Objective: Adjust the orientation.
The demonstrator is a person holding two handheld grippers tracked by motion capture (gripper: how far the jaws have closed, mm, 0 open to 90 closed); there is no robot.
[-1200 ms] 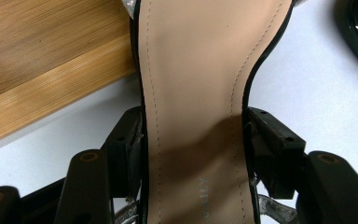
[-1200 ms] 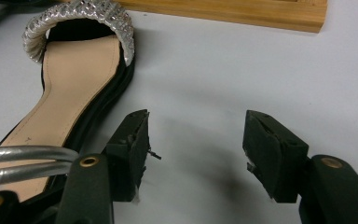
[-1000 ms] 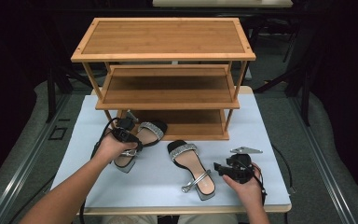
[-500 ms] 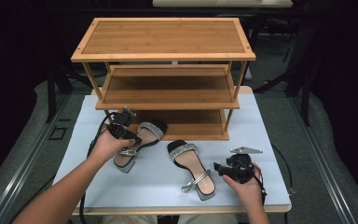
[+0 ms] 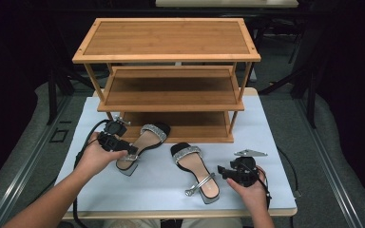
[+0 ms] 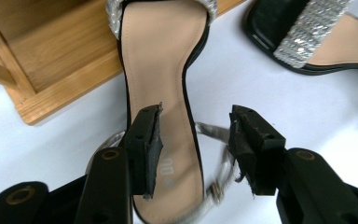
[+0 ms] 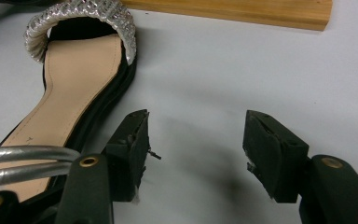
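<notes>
A pair of black sandals with glittery silver toe straps lies on the white table in front of a wooden rack. The left sandal [image 5: 142, 142] [image 6: 163, 70] points its toe at the rack's bottom shelf. My left gripper [image 5: 132, 151] [image 6: 196, 126] hovers over its heel end; its jaws have just been closing, with the insole and ankle strap beneath them, and the pads do not press on anything. The right sandal [image 5: 195, 166] [image 7: 74, 102] lies mid-table. My right gripper [image 5: 221, 171] [image 7: 196, 126] rests open just right of it, over bare table.
The three-tier bamboo rack [image 5: 166, 38] [image 6: 42, 60] [image 7: 233, 11] stands at the back of the table [image 5: 275, 142], with nothing on its shelves. The right sandal's silver ankle strap [image 7: 23, 163] loops close to my right gripper's left jaw. Dark floor surrounds the table.
The left hand has drawn back and up along the left sandal toward its heel, and its jaws stand narrower. Both sandals and the right hand have stayed put.
</notes>
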